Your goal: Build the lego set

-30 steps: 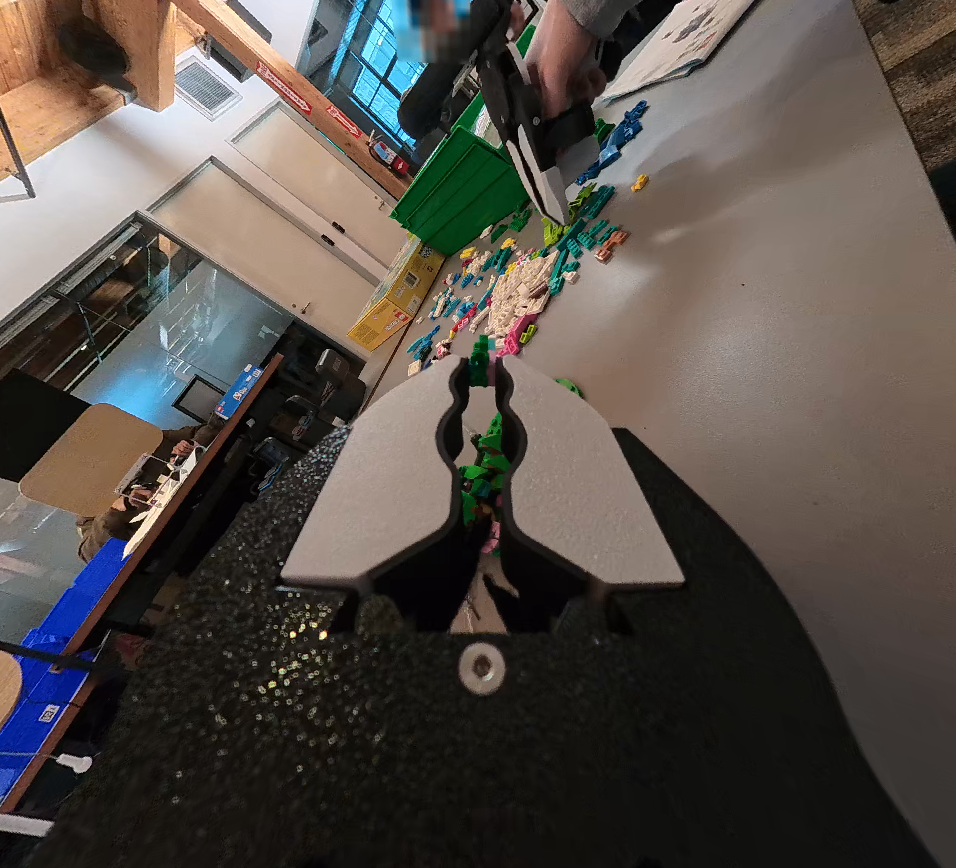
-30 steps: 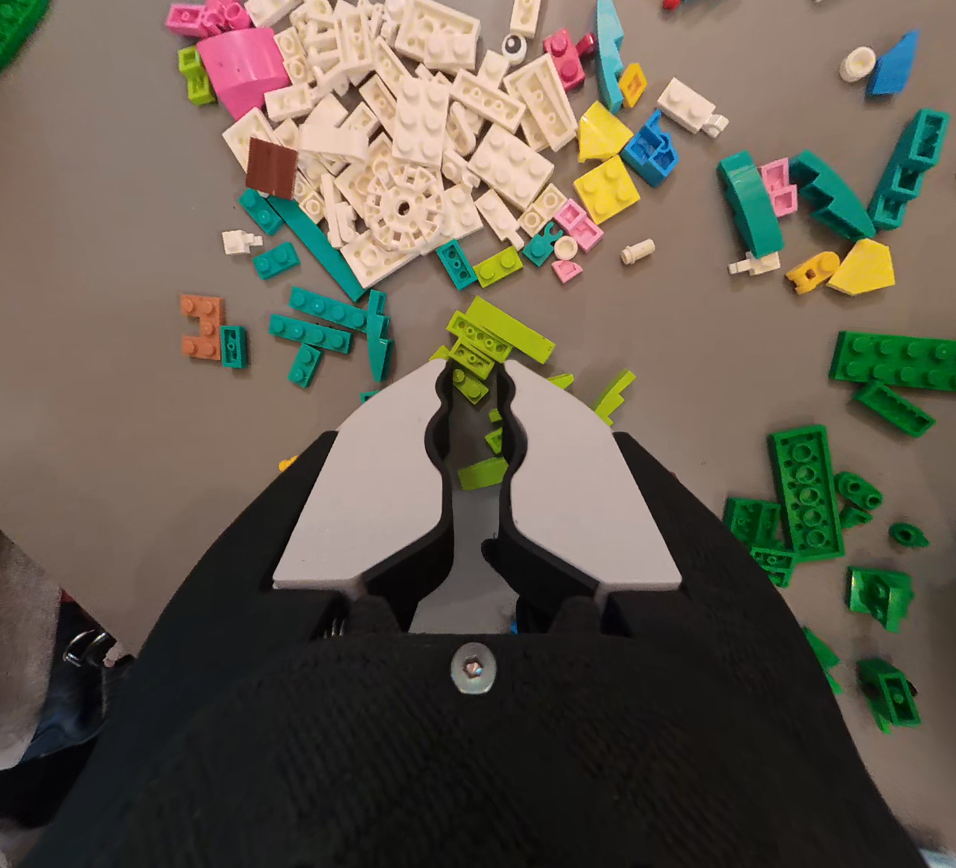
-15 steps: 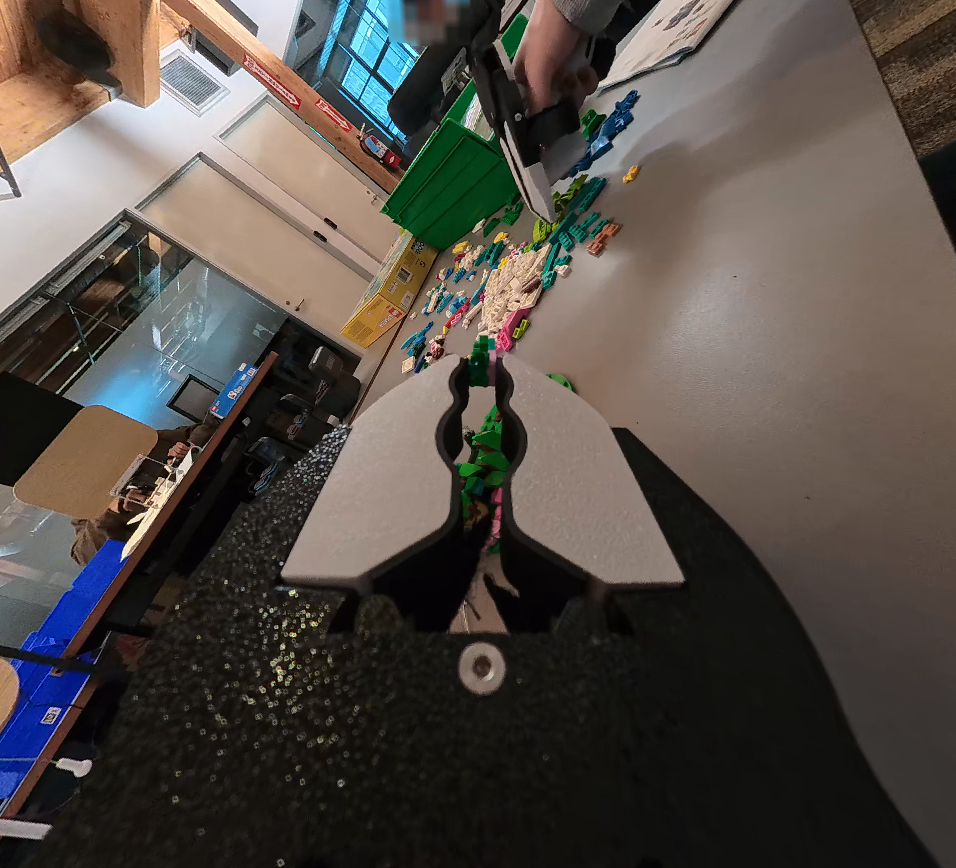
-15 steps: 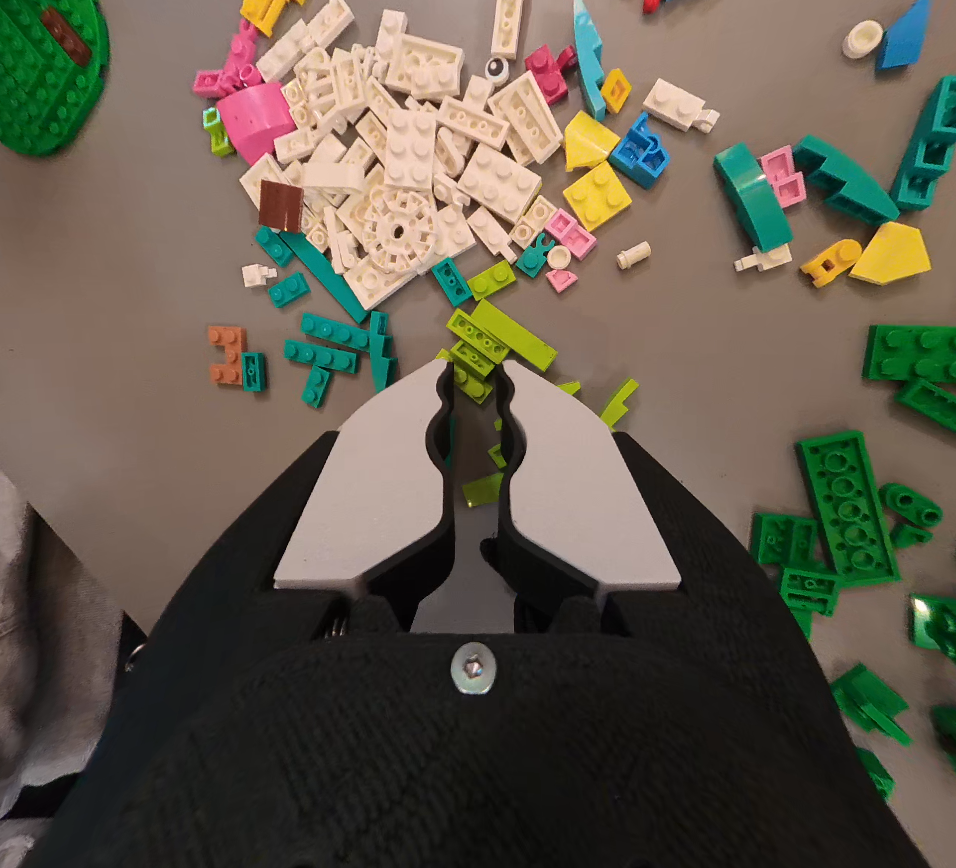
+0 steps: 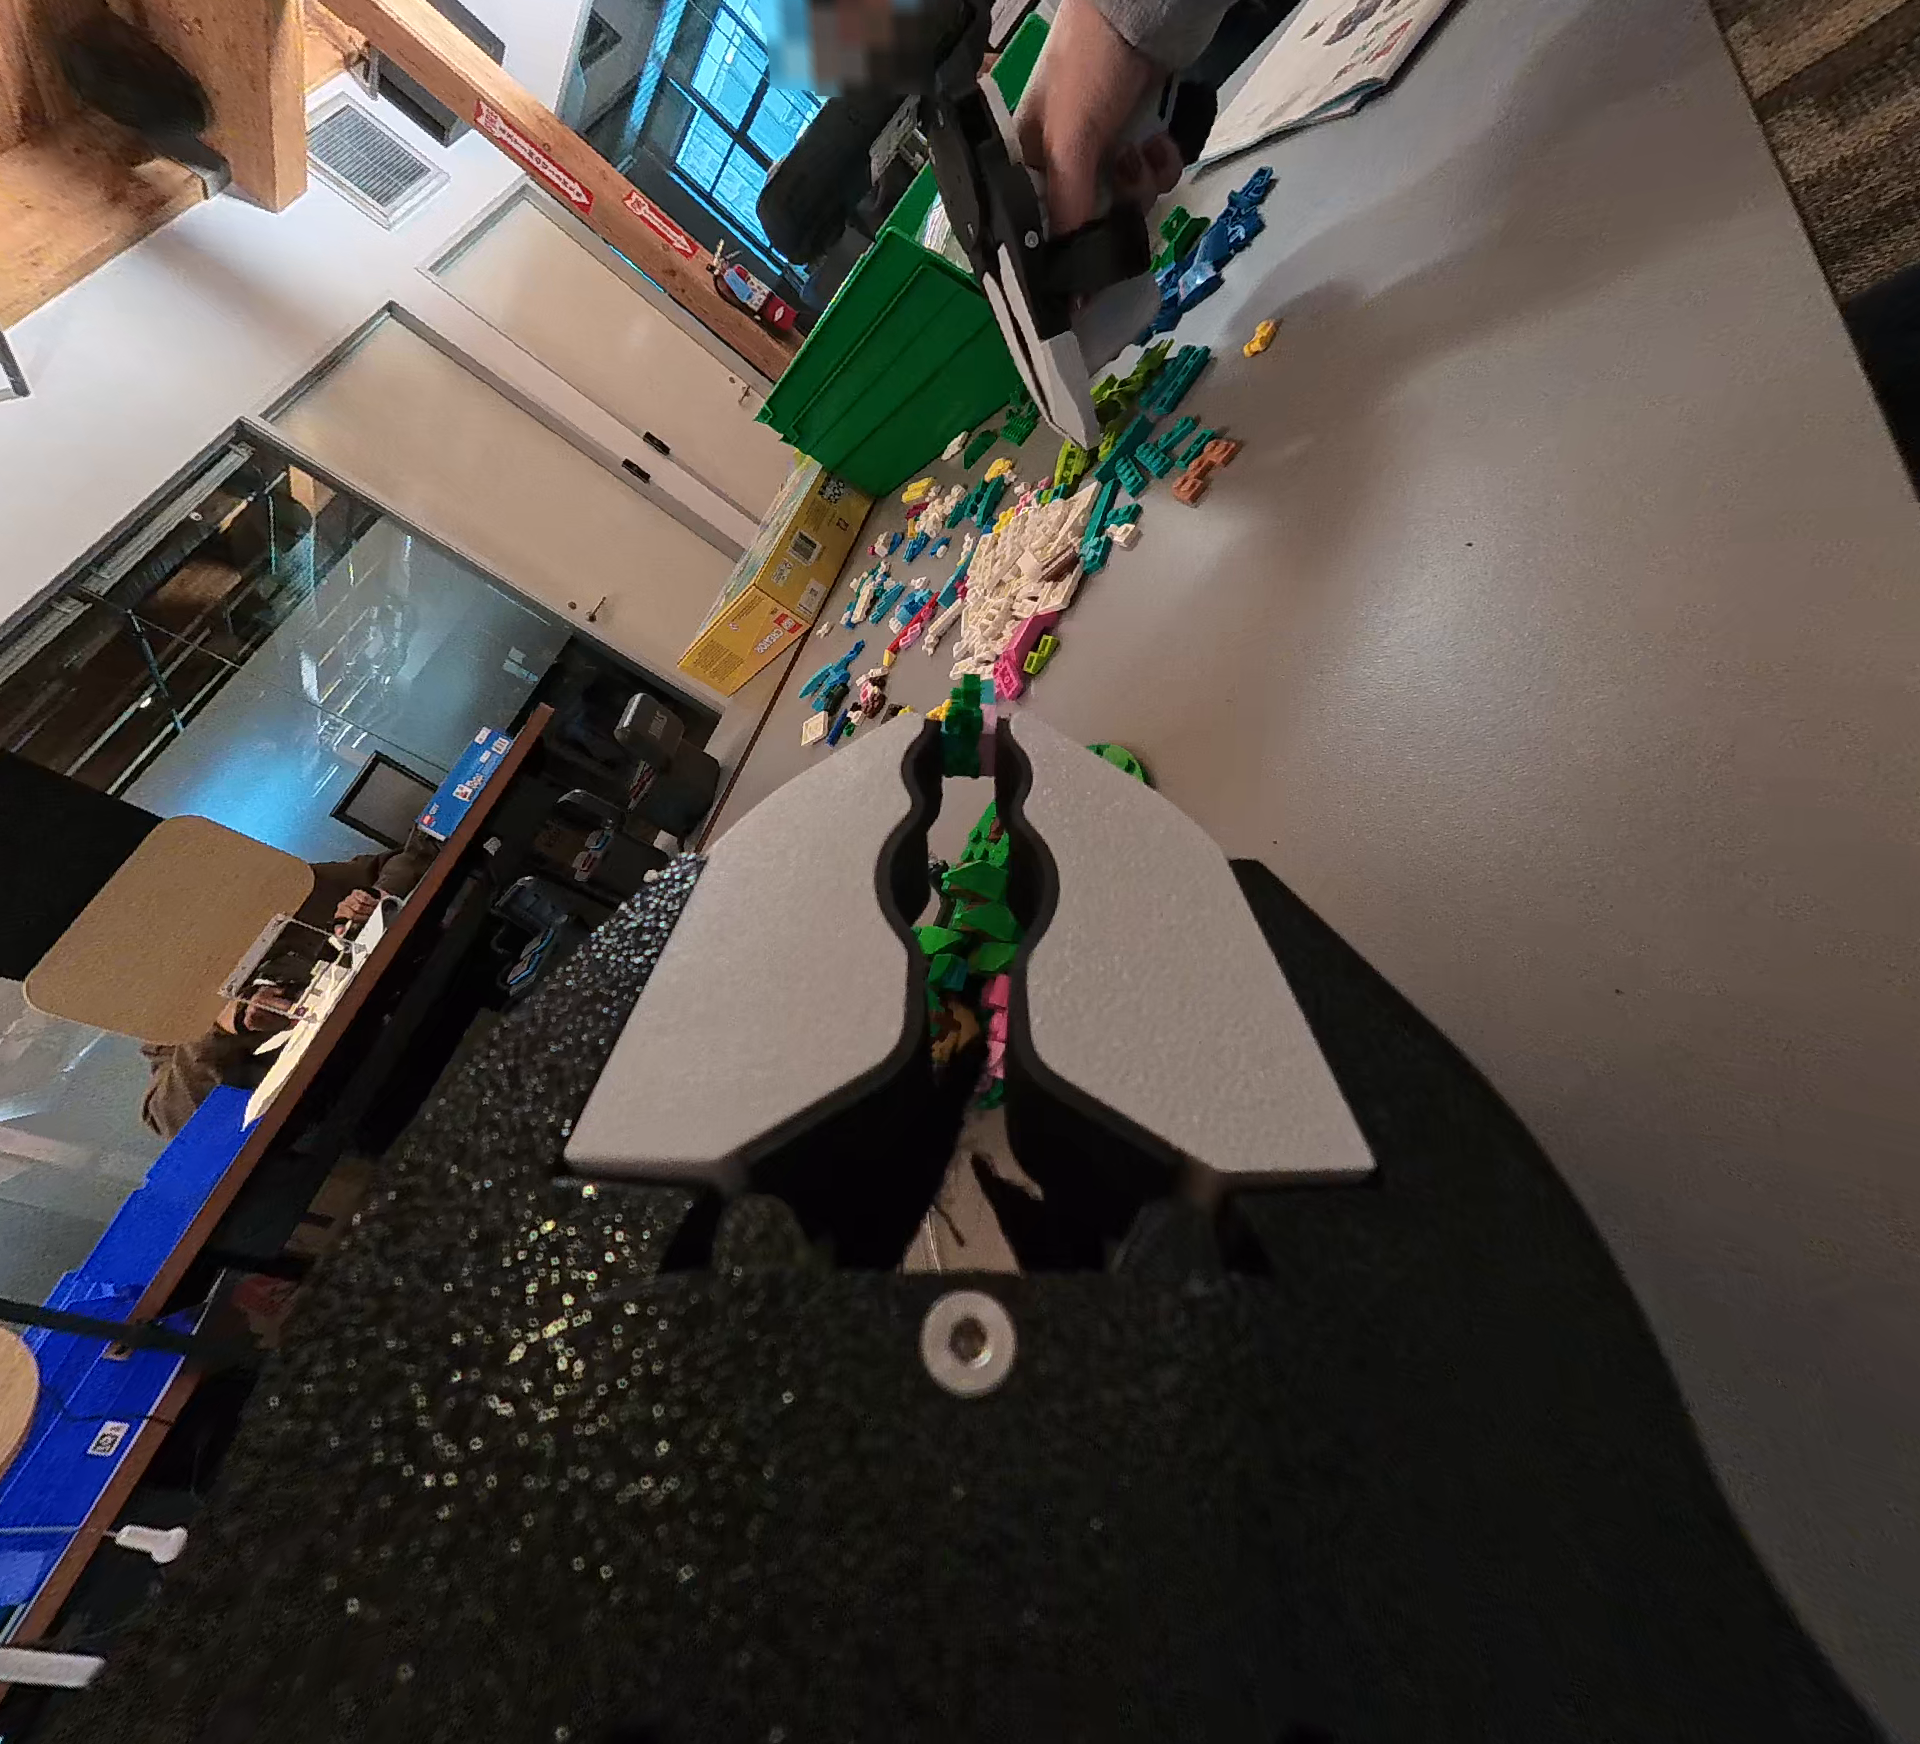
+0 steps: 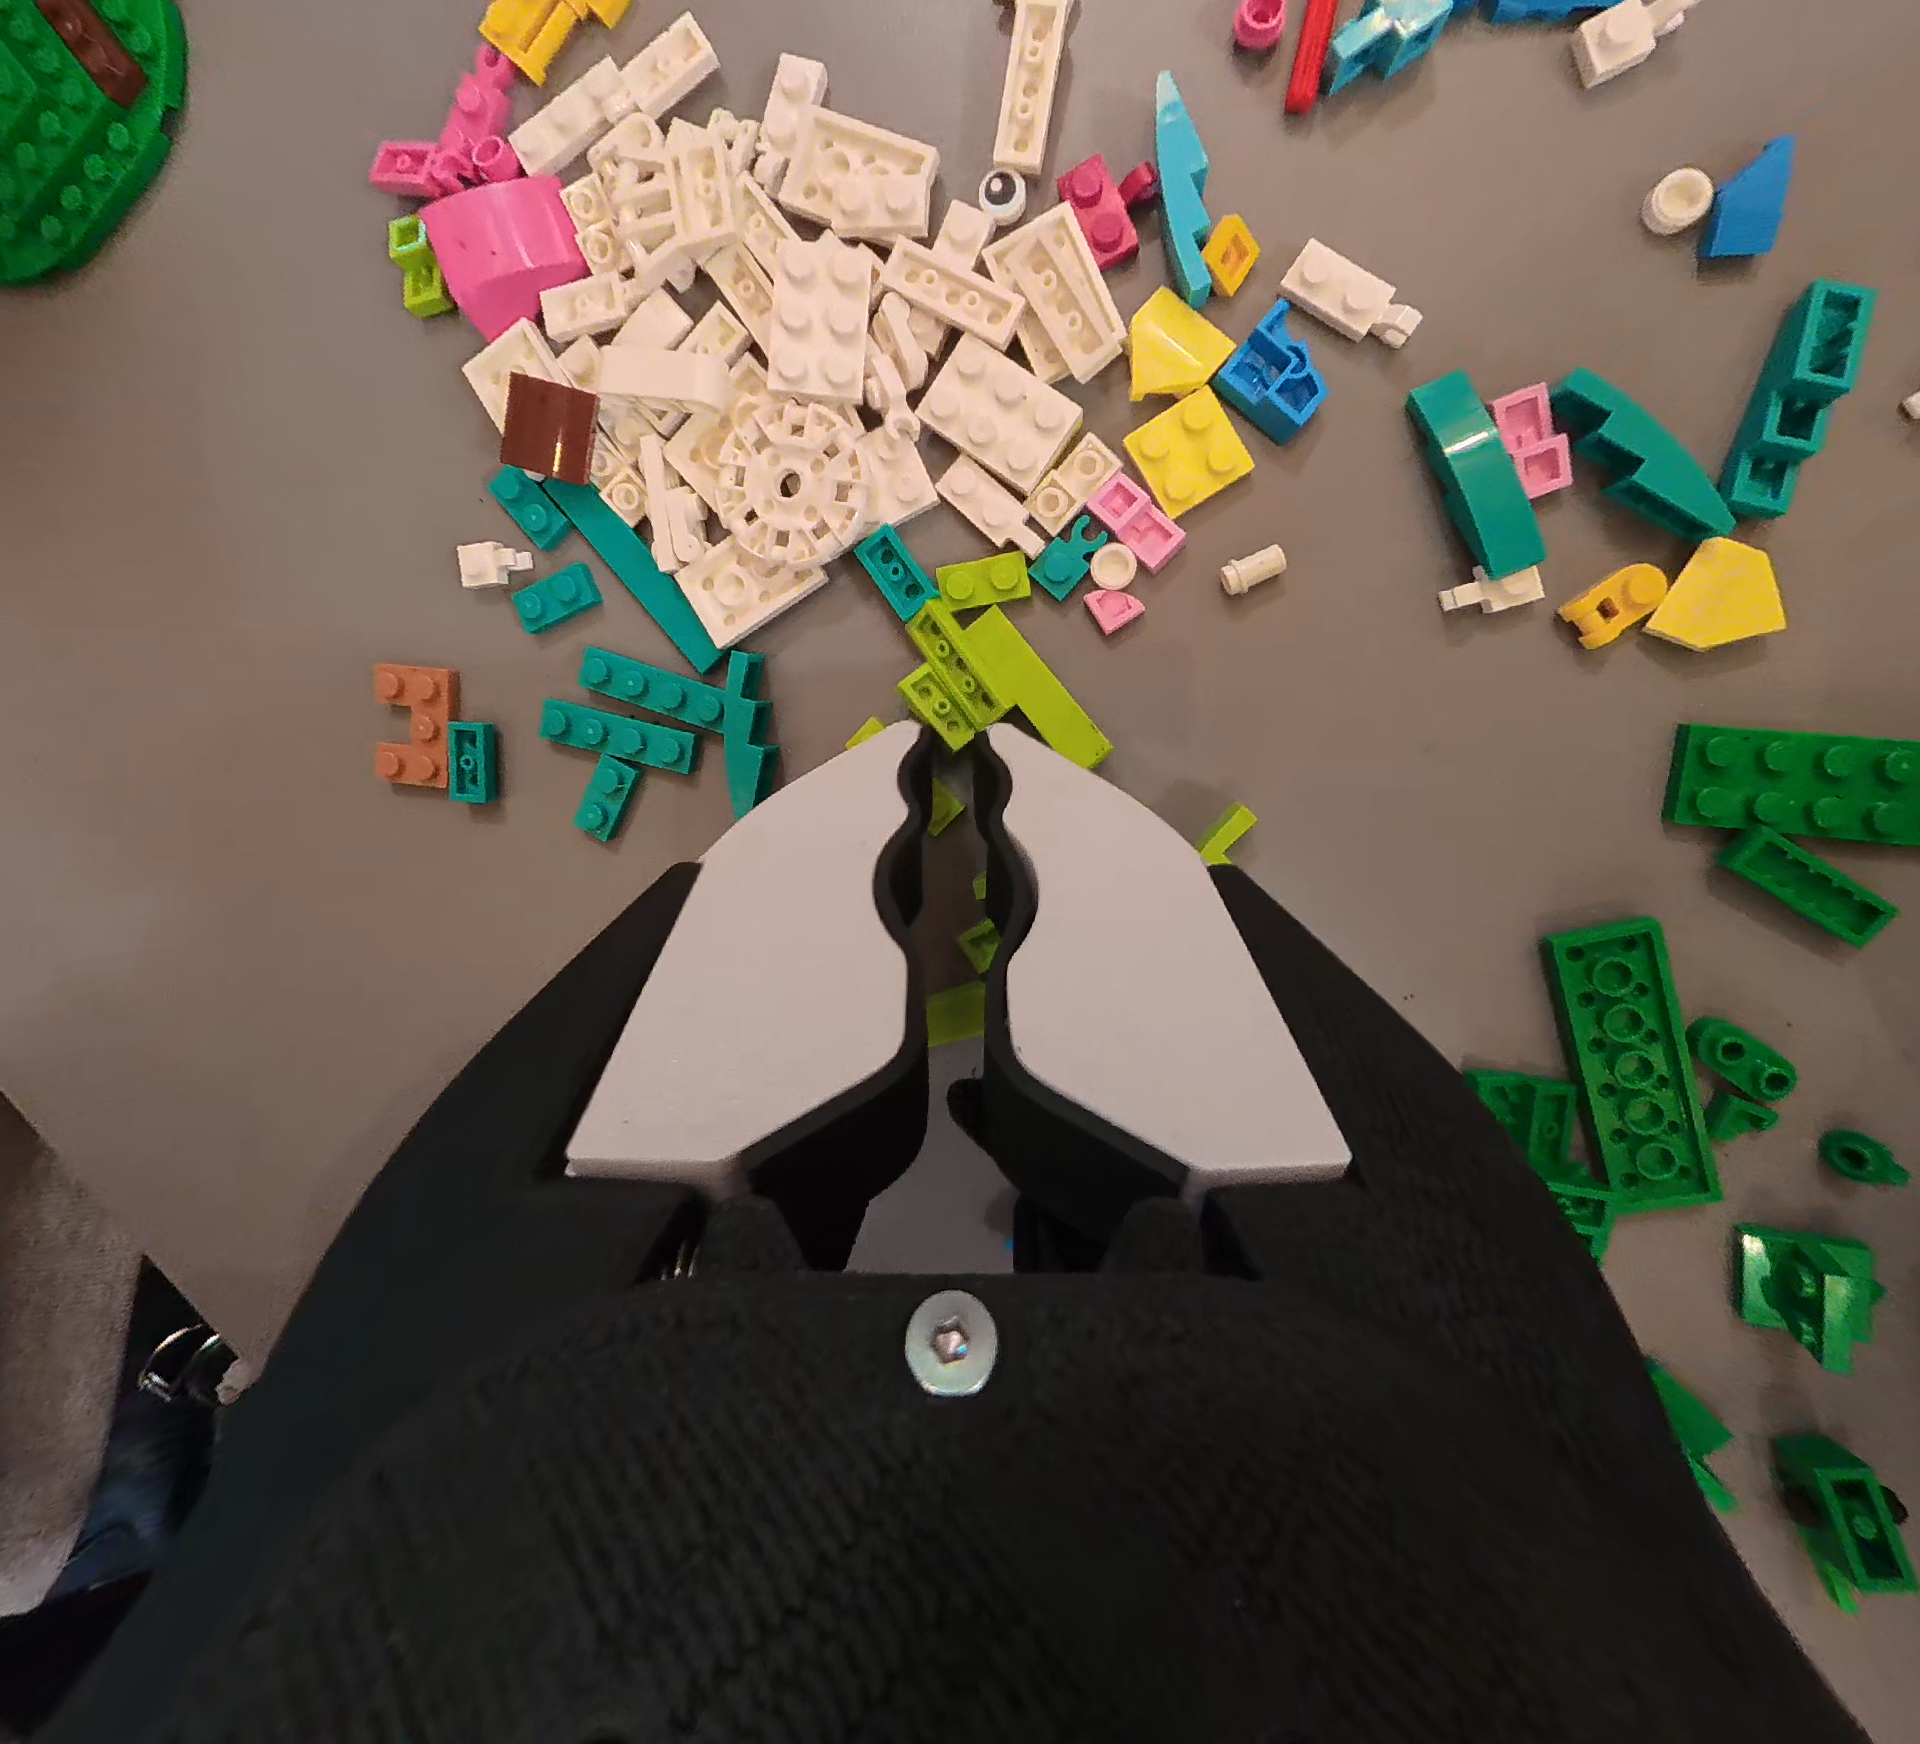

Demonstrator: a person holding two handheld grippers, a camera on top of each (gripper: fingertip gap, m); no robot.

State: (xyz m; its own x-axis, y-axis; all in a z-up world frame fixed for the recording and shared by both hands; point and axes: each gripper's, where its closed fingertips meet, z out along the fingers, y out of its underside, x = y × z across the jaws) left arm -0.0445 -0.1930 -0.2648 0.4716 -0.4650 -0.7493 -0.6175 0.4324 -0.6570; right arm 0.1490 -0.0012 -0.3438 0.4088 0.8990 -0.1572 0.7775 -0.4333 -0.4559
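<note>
Firstly, left wrist view. Left gripper [image 5: 971,744]: fingers clamped on a small green-and-pink brick piece [image 5: 966,738] at the tips, held above the grey desk [image 5: 1507,759]. Behind the tips, between the fingers, a green brick build [image 5: 977,905] shows. Farther off: a white brick pile [image 5: 1023,572], a green bin [image 5: 894,354], a yellow box [image 5: 774,598], an open booklet [image 5: 1361,21]. A hand [image 5: 1081,105] in a grey sleeve holds the right gripper [image 5: 1075,432] tip-down over the lime and teal bricks.

Next, right wrist view. Right gripper [image 6: 956,744]: fingers nearly together, tips at the corner of a lime plate [image 6: 951,707] that lies on the desk [image 6: 208,468]; whether they pinch it cannot be told. Just beyond, a long lime tile [image 6: 1044,686]. Left of tips, teal plates [image 6: 644,707] and an orange bracket [image 6: 416,723]. Ahead, the white brick pile [image 6: 821,323] with a pink dome [image 6: 504,250]. Right, green plates [image 6: 1631,1060]. Far left, a round green base [image 6: 73,73].
</note>
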